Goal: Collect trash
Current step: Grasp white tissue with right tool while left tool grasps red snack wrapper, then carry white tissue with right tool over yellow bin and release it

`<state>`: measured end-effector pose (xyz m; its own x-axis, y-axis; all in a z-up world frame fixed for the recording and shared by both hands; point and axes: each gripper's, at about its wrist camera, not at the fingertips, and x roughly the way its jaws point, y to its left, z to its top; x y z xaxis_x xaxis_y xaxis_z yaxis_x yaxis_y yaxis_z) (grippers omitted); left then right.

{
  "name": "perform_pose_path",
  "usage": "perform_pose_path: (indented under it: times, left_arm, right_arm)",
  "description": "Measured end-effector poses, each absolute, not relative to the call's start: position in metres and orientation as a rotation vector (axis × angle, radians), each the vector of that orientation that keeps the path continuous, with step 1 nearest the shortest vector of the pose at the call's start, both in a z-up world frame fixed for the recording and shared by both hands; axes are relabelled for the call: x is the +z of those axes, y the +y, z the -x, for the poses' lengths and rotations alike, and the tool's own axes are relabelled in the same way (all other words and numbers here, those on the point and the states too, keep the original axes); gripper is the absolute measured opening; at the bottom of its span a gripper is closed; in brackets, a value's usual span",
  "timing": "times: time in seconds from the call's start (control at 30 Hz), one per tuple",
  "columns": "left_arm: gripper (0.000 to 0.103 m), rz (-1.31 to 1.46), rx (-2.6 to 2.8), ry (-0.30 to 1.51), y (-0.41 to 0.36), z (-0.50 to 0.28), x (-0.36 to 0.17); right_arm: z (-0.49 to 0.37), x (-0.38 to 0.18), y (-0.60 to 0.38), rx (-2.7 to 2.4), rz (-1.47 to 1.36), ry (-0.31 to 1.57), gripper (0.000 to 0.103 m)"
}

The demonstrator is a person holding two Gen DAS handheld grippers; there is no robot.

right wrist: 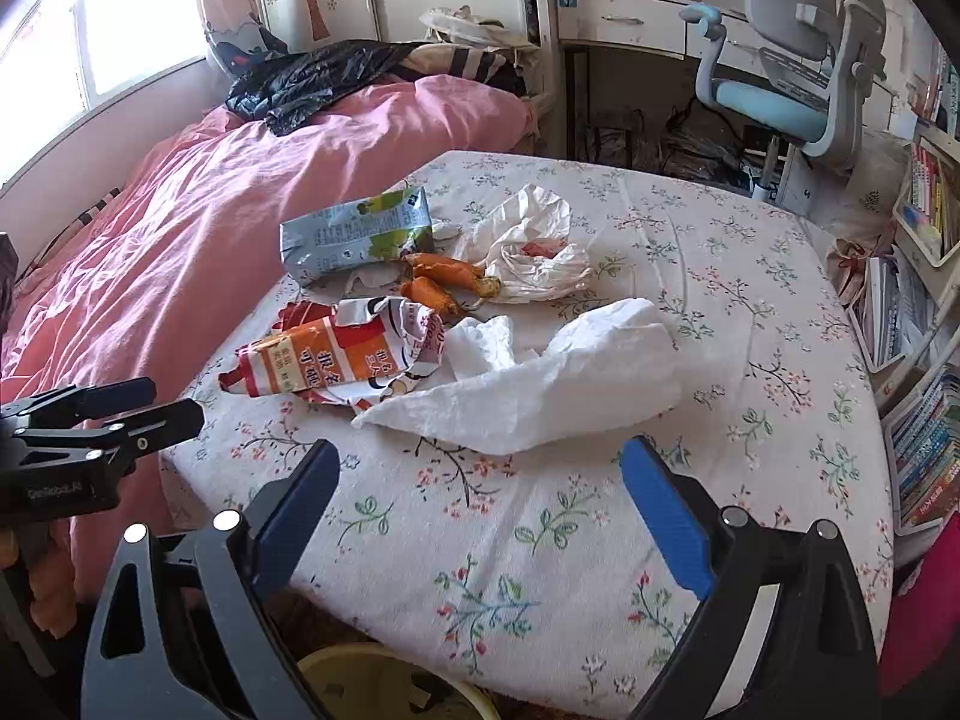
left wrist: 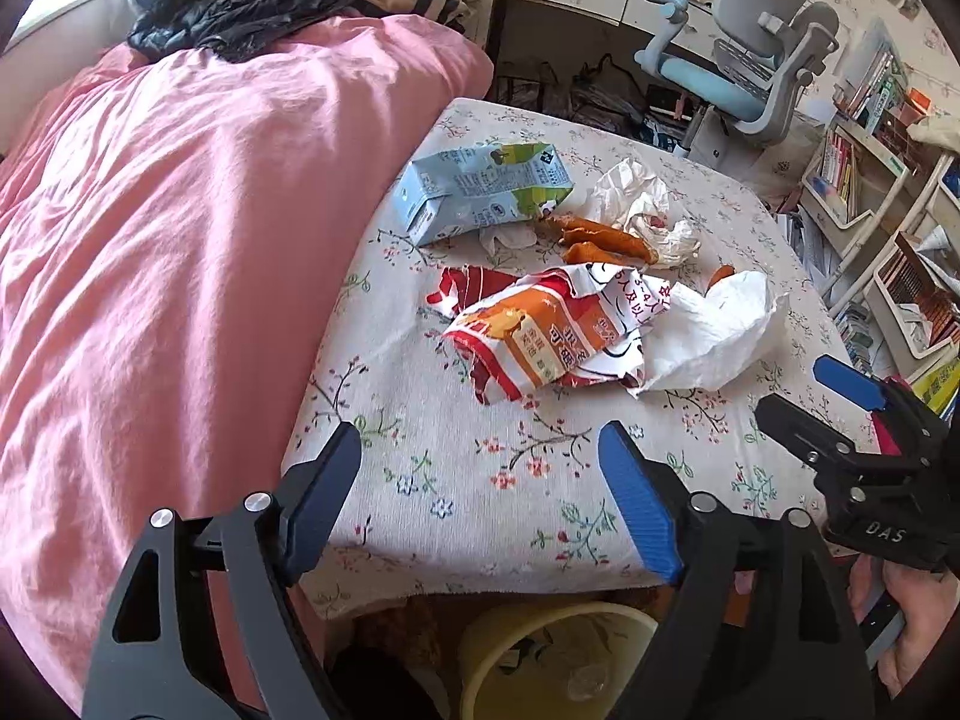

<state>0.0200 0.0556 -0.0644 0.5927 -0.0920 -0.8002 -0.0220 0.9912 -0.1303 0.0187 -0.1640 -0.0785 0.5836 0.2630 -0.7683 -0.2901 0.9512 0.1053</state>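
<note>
Left wrist view: left gripper (left wrist: 480,462) spread wide, nothing between the blue pads, hovering over the near edge of the floral-covered table (left wrist: 480,498). Trash clustered mid-table: blue-green milk carton (left wrist: 480,189) lying on its side, farthest back; orange peels (left wrist: 606,240) just beside its open end; crumpled white plastic wrap (left wrist: 642,204) touching the peels; torn red-orange snack bag (left wrist: 540,336) nearer, flattened; white tissue (left wrist: 714,330) touching the bag's right side. Yellow bin (left wrist: 558,660) below the table edge, between the gripper's arms, with crumpled clear wrap and scraps inside; contents too dim to identify further. Right gripper (left wrist: 840,396) at far right, seen side-on, held by a hand (left wrist: 912,618). Pink duvet (left wrist: 180,240) on the left, black bag (left wrist: 240,6) on top of it. Right wrist view: right gripper (right wrist: 480,474) also spread wide and empty, just short of the white tissue (right wrist: 540,384). Snack bag (right wrist: 336,360) left of the tissue, touching; carton (right wrist: 360,234), peels (right wrist: 444,282) and plastic wrap (right wrist: 528,246) behind. Bin rim (right wrist: 360,666) showing at the bottom edge, interior mostly hidden. Left gripper (right wrist: 120,408) at the left edge, side-on.
</note>
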Motion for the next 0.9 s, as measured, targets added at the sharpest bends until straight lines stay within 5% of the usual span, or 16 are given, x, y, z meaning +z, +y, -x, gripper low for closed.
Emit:
perform_pose_path:
  times: [0.4,0.63,0.7,0.77,0.87,0.9]
  left_arm:
    - [0.079,-0.019,-0.056,0.941,0.036,-0.101,-0.079]
    - [0.079,-0.106,-0.105,0.997,0.016,-0.129,-0.101]
    - [0.079,-0.115,-0.124,1.000,0.012,-0.131,-0.102]
    - [0.069,-0.090,-0.169,1.018,0.009,-0.133,-0.103]
    - [0.054,-0.081,-0.197,1.014,0.005,-0.131,-0.100]
    - [0.042,-0.074,-0.212,1.013,0.003,-0.130,-0.098]
  right_arm:
    - [-0.061,-0.106,-0.160,0.398,0.061,0.972,0.083]
    - [-0.069,-0.116,-0.163,0.441,0.082,1.009,0.052]
    - [-0.071,-0.114,-0.162,0.460,0.086,1.010,0.035]
    - [-0.071,-0.113,-0.161,0.473,0.092,1.013,0.018]
    - [-0.070,-0.109,-0.156,0.489,0.118,1.005,0.008]
    - [-0.069,-0.108,-0.155,0.492,0.121,1.003,0.008]
